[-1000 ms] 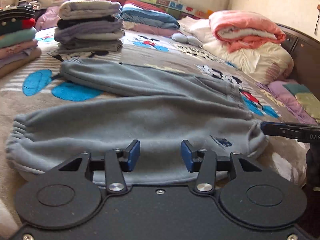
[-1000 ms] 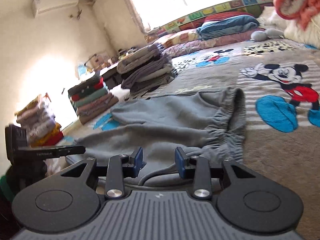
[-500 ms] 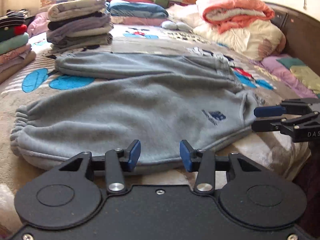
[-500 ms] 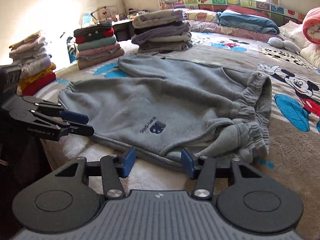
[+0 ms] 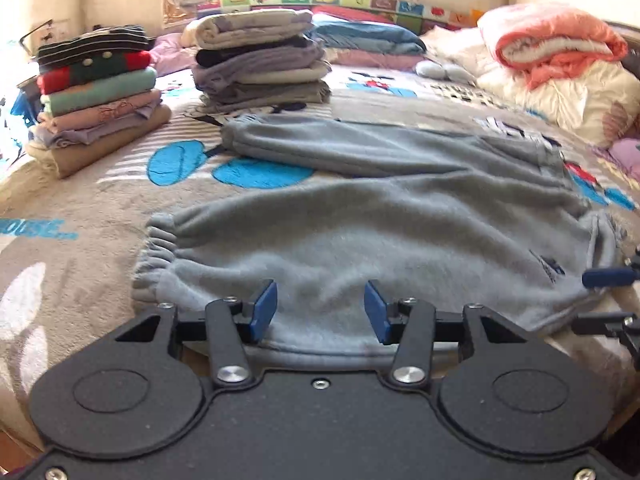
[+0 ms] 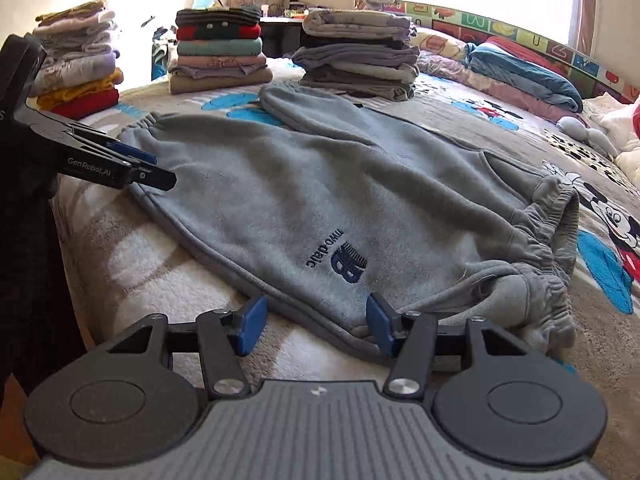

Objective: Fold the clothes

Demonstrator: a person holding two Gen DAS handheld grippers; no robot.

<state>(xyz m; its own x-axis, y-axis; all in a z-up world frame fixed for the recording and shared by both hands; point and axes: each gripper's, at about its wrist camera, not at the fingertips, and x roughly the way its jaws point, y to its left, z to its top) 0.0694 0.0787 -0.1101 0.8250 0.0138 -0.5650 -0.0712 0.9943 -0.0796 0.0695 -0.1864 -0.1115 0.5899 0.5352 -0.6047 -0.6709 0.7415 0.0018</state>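
Observation:
Grey sweatpants lie spread flat on the bed, both legs pointing left, waistband at the right. In the right wrist view the pants show a dark blue logo and the bunched waistband. My left gripper is open and empty, just above the near leg's lower edge by the cuff. My right gripper is open and empty over the pants' near edge below the logo. Each gripper shows in the other's view: the right, the left.
Stacks of folded clothes stand at the back of the bed and at the left; a third stack stands beyond the bed's left edge. Pillows and a pink blanket lie at the right. The bed edge runs just under both grippers.
Both grippers have pulled back and risen from the pants, then the left one came closer over the near leg. The pants now lie flatter and spread out. Both stay open.

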